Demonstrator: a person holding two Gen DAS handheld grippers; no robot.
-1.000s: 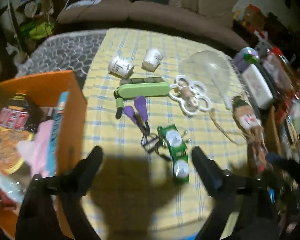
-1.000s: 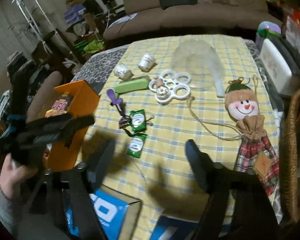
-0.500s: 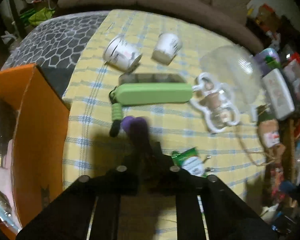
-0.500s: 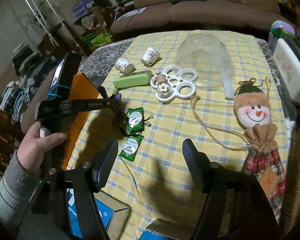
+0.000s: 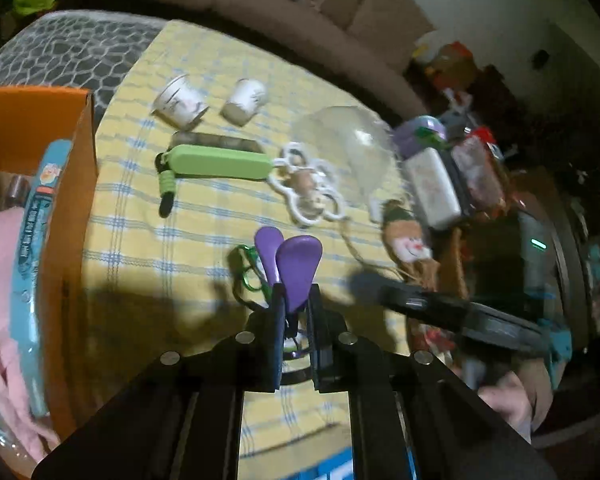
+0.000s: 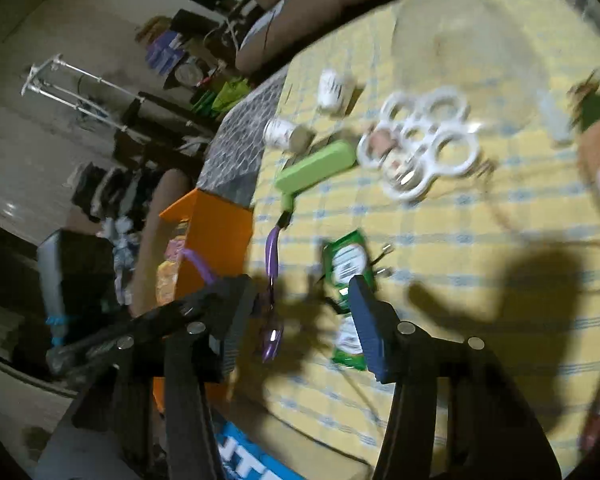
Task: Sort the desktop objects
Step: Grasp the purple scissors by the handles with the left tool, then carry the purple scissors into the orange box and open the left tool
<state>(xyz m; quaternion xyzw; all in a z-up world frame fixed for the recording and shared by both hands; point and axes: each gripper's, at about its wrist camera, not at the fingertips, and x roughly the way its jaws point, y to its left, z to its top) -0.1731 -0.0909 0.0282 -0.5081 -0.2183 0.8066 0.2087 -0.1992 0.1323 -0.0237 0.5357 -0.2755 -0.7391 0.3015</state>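
Two grippers are at work over a yellow checked tablecloth strewn with small things, and the step in hand looks like lifting the purple-handled tool off the cloth for the orange box at the table's left edge. That box already holds a pink cloth and a blue packet, so it seems to be where sorted things go.

Next in size on the table are a clear dome, a snowman doll, a white ring toy, a long green case and two white cups lying on their sides near the far edge.

The left gripper is pressed together on the purple handles, pinching them low down so that both rounded ends stick up past its fingers. From the right wrist view the purple tool sits just beside the box and close to the green packets, with thin dark wires tangled near its lower end; whether these are joined to the tool I cannot tell.

The right gripper hangs above those green packets with its jaws closing, the pads not yet pressing on anything I can see.

The next move, I judge, calls for raising the left hand gently, watching that the wires do not drag a packet along, then carrying the tool sideways over the box wall before letting go.
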